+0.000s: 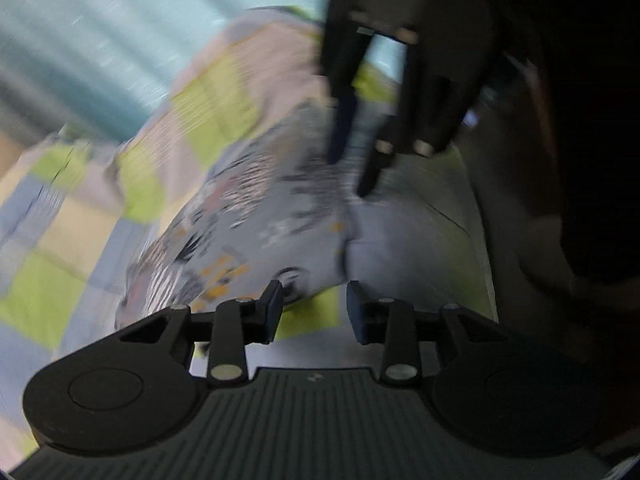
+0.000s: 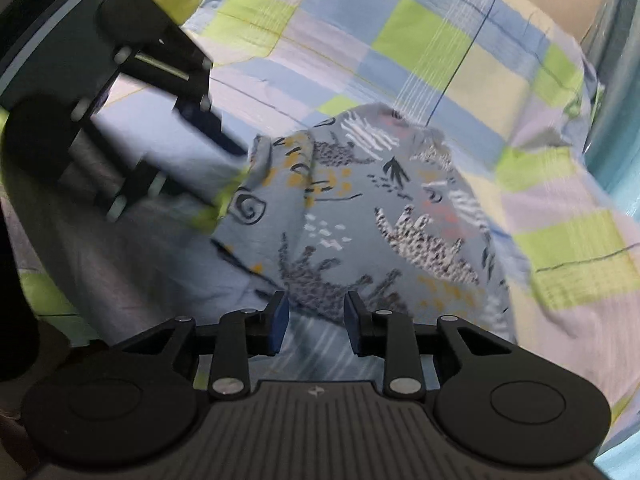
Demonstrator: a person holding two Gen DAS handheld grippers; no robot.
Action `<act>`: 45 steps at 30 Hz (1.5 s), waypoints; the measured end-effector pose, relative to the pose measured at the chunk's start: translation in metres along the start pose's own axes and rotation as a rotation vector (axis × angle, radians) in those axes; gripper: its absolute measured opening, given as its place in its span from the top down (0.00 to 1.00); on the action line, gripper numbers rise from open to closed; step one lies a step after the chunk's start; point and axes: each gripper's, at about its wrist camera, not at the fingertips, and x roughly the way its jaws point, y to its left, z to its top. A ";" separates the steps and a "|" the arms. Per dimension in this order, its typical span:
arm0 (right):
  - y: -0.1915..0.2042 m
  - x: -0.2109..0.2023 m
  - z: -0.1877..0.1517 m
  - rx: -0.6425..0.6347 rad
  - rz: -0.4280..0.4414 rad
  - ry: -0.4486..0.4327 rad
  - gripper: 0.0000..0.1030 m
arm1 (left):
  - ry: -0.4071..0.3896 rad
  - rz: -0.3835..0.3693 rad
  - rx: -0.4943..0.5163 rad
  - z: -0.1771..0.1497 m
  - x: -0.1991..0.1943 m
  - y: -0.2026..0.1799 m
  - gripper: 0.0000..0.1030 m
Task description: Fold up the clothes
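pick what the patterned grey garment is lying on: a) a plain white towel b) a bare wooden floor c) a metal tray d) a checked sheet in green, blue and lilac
d: in the right wrist view the grey garment rests on the checked sheet, whose green, blue and lilac squares show all around it.

bed covered by checked sheet, patches of lime green, blue, lilac and cream, thin dark lines across it, some creases. teal curtain-like backdrop behind the bed, blurred in left wrist view. light dim, bluish
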 end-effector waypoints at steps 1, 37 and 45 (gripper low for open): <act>0.000 0.000 -0.001 -0.005 0.001 0.003 0.71 | -0.002 0.014 0.027 0.002 0.003 -0.003 0.70; 0.060 0.005 0.025 -0.213 0.076 -0.102 0.96 | -0.076 -0.098 -0.349 0.001 -0.020 0.065 0.97; 0.050 -0.024 0.010 -0.203 0.043 -0.082 0.71 | -0.043 -0.073 -0.334 -0.005 -0.017 0.054 0.97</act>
